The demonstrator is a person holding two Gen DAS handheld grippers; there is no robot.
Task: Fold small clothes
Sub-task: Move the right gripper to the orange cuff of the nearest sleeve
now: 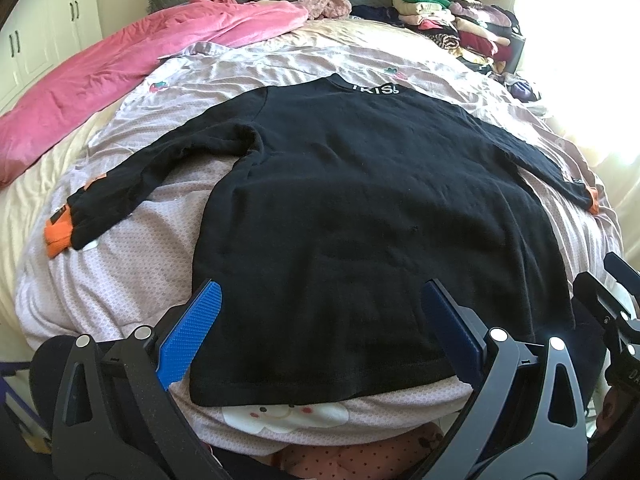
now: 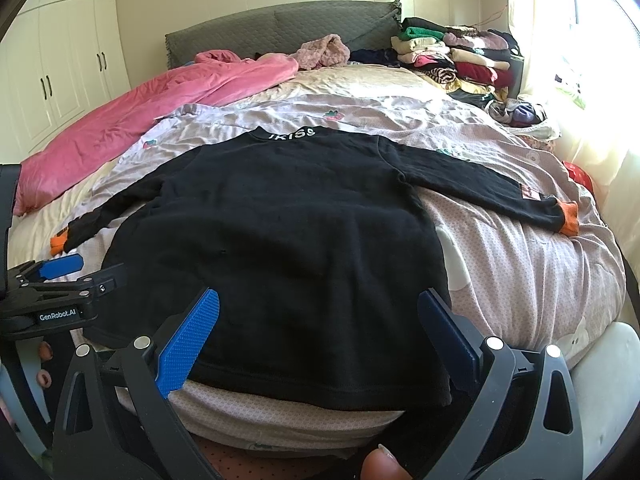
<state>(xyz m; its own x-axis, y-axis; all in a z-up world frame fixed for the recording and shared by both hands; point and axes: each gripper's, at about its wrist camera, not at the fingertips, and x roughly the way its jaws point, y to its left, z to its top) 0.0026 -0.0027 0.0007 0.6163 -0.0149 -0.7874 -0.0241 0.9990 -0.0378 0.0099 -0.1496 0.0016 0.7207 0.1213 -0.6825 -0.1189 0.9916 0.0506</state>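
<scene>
A black long-sleeved top [image 1: 360,208] with white letters on its collar and orange cuffs [image 1: 58,236] lies flat on the pale pink bedspread [image 1: 132,264], both sleeves spread out. It also shows in the right wrist view [image 2: 288,248]. My left gripper [image 1: 320,328] is open and empty, its blue fingers either side of the hem's left part. My right gripper [image 2: 320,332] is open and empty over the hem's right part. The left gripper shows at the left of the right wrist view [image 2: 60,280].
A pink quilt [image 1: 120,80] lies at the bed's far left. A heap of folded and loose clothes [image 1: 452,28] sits at the far right by the grey headboard [image 2: 280,28]. White wardrobes [image 2: 60,68] stand left. Bright window at right.
</scene>
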